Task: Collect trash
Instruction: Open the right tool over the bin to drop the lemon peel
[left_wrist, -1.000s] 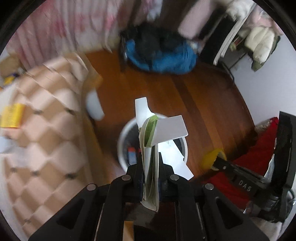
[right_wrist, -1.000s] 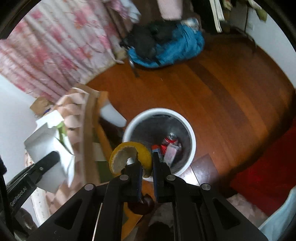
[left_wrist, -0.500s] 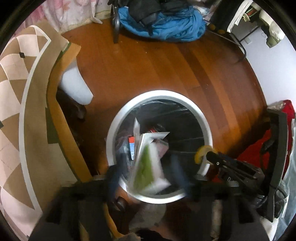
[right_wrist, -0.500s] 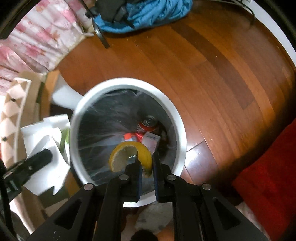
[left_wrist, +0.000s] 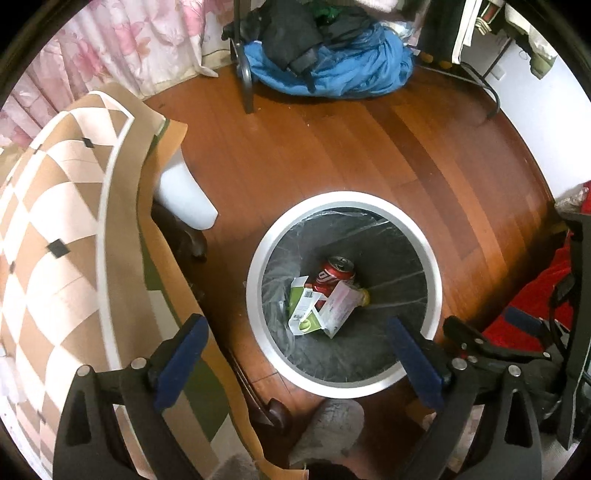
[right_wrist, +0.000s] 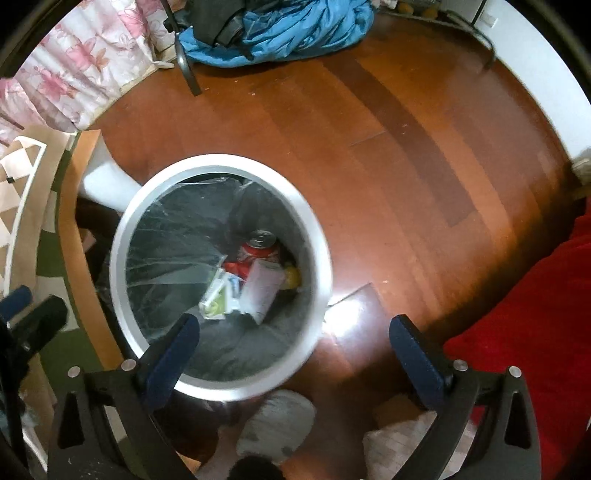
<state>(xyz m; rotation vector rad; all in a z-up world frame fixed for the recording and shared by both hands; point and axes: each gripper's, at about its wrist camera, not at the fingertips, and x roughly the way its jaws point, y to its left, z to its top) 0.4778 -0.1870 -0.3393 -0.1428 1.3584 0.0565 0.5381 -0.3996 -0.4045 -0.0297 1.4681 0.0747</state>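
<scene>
1. My left gripper (left_wrist: 297, 354): I am holding it nose-down over the bin, its jaws having just been opening and now standing spread wide, with nothing between the blue pads (left_wrist: 181, 363).

2. My right gripper (right_wrist: 293, 354): I am pointing it straight down, jaws likewise just opened and standing wide, gripping nothing. Its tip is showing at 4 o'clock in the left view.

3. Grey slipper (left_wrist: 328, 428): it is sitting at 6 o'clock in both views, just below the bin's rim.

4. White bin (left_wrist: 345, 197): it is standing on the wooden floor (left_wrist: 332, 147), lined with a clear plastic bag (left_wrist: 388, 236). In the left view it is filling the centre; in the right view it is lying toward 9 o'clock.

5. Trash, lying at the bottom of the bin:
 - green-and-white carton (left_wrist: 304, 310), flattened, at the left of the heap;
 - pale pink packet (left_wrist: 340, 306), leaning against the carton;
 - red drink can (left_wrist: 334, 273), on its side, toward 12 o'clock of the heap;
 - yellow peel (left_wrist: 364, 295), partly hidden behind the packet, toward 3 o'clock.

6. Checked table cover (left_wrist: 55, 221): it is hanging at 9 o'clock in the left view.

7. Red fabric (right_wrist: 535, 314): it is lying at 4 o'clock in the right view.

8. Blue bundle of cloth (left_wrist: 332, 66): it is lying at 12 o'clock, well apart from the bin.

9. Pink floral curtain (left_wrist: 110, 48): it is hanging at 11 o'clock.
</scene>
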